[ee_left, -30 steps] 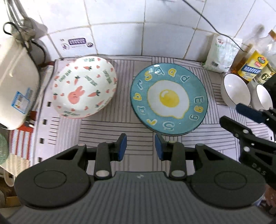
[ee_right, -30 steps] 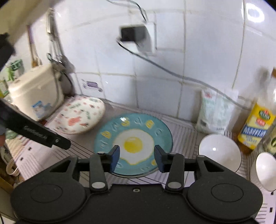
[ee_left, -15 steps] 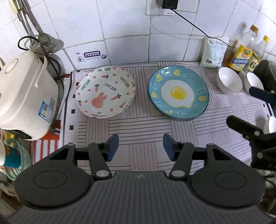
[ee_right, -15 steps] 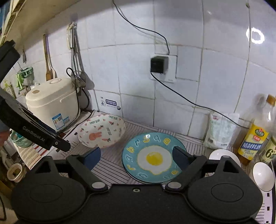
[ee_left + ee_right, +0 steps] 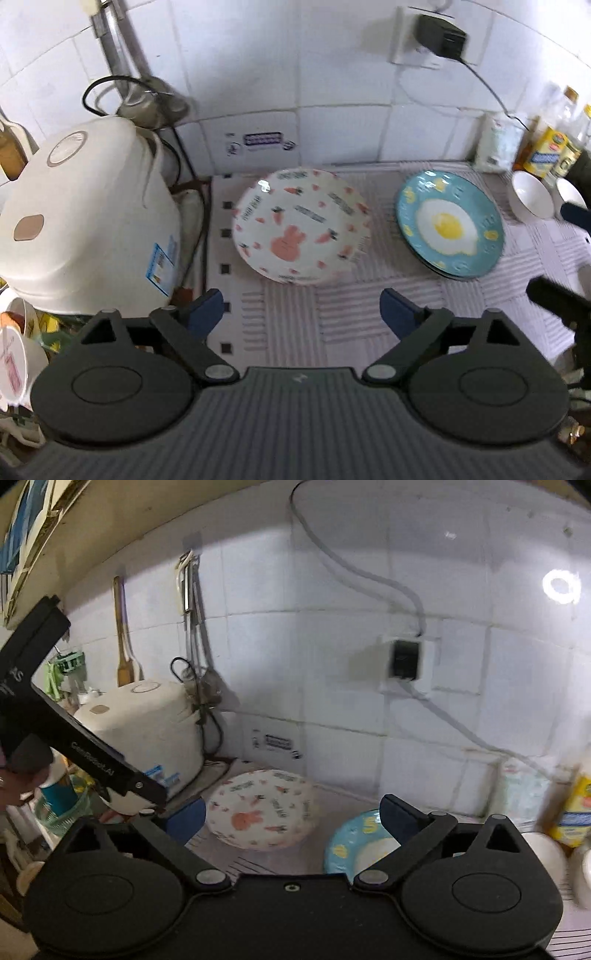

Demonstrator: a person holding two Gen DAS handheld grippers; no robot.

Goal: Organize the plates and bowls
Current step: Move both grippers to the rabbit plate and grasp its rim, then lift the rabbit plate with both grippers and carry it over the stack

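- The left gripper [image 5: 301, 312] hangs above the striped mat [image 5: 332, 332] with its blue-tipped fingers [image 5: 207, 308] spread wide and nothing between them.
- The right gripper [image 5: 291, 816] is likewise released, its fingers [image 5: 397, 812] far apart and holding nothing; it sits higher and faces the tiled wall [image 5: 332, 664].
- The rabbit plate [image 5: 301, 225], white with a pink rabbit and carrots, lies on the mat just right of the rice cooker [image 5: 85, 218], apart from it.
- The egg plate [image 5: 450, 223], blue with a fried egg printed in the middle, lies on the mat on the far side of the rabbit plate from the rice cooker, near that plate but not touching. A second rim seems to show under its near edge, so it may be a small stack; the blur makes that hard to settle.
- Two white bowls [image 5: 530, 201] stand further from the rice cooker than the egg plate, side by side close to the wall.
- Oil bottles [image 5: 550, 151] and a white bag [image 5: 496, 144] stand against the wall behind the bowls.
- A black plug [image 5: 439, 35] sits in a wall socket, above and to the right of the rice cooker, with its cord running down toward the bottles.
- In the right wrist view, a wooden spatula [image 5: 123, 642] hangs on the wall above the rice cooker.
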